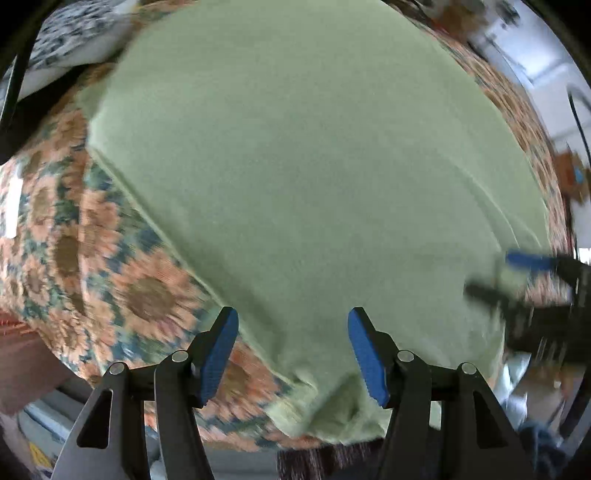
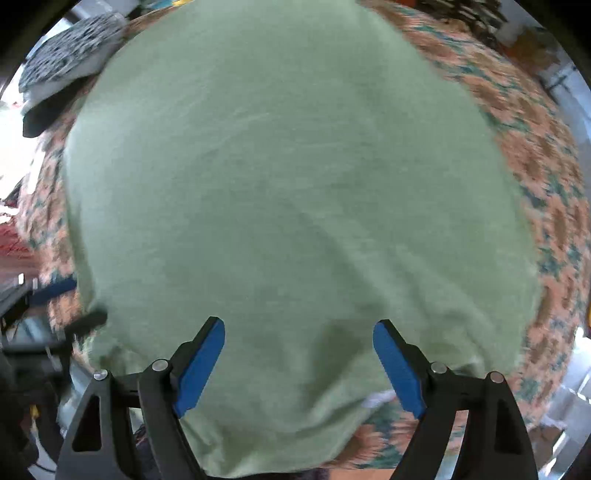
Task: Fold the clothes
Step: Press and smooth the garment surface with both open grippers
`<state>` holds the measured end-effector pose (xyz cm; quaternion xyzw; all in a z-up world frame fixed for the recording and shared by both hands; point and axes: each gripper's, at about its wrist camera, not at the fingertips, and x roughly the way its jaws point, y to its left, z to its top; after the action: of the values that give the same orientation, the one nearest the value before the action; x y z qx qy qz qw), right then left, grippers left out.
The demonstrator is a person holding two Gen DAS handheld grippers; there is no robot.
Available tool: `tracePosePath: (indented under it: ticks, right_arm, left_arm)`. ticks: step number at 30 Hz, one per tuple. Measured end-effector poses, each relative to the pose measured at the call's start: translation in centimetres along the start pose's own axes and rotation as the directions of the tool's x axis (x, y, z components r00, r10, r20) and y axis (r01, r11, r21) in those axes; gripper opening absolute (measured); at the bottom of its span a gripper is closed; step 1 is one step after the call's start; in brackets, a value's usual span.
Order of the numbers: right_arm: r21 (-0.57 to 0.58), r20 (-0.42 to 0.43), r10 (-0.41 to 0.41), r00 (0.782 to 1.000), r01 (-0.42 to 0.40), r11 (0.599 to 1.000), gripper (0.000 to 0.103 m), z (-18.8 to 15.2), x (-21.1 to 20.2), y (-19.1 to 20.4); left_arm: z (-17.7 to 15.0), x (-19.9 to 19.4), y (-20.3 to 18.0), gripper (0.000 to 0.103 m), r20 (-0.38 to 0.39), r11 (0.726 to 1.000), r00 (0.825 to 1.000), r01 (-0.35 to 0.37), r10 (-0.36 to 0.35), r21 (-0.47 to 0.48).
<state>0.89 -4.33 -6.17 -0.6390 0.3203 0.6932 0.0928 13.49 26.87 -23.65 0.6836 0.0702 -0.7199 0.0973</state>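
Note:
A pale green garment (image 1: 295,177) lies spread flat on a flower-patterned bedspread (image 1: 74,240); it fills most of the right wrist view too (image 2: 288,203). My left gripper (image 1: 291,317) is open and empty above the garment's near left corner, which hangs over the bed's edge. My right gripper (image 2: 297,328) is open and empty above the garment's near edge. The right gripper shows blurred at the right of the left wrist view (image 1: 517,277). The left gripper shows blurred at the left of the right wrist view (image 2: 74,306).
A black-and-white patterned pillow (image 1: 74,33) lies at the far left of the bed, also in the right wrist view (image 2: 70,51). The bedspread (image 2: 535,184) borders the garment on the right. The bed's near edge drops to the floor below both grippers.

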Motion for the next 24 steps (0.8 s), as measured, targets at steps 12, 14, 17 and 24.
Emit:
tracePosePath:
  ticks: [12,14,17,24]
  right_arm:
    - [-0.141,-0.032,-0.034,0.999,0.029,0.99,0.085,2.1,1.9,10.0]
    - [-0.163,-0.036,-0.045,0.998,0.039,0.986,0.085,2.5,2.1,11.5]
    - [-0.146,-0.02,-0.047,0.999,0.044,0.988,0.086,4.3,2.0,12.7]
    - [-0.237,-0.045,-0.08,0.996,0.067,0.969,0.088,7.8,4.1,18.1]
  left_arm:
    - [0.6,1.2,2.3,0.072,-0.082,0.994,0.996,-0.035,0.026,-0.099]
    - [1.5,0.3,2.7,0.072,-0.045,0.994,0.998,-0.055,0.051,-0.093]
    - [2.8,-1.0,3.2,0.072,0.01,0.993,0.996,-0.089,0.09,-0.082]
    - [5.6,0.6,3.2,0.076,-0.026,0.976,0.976,-0.216,0.216,-0.013]
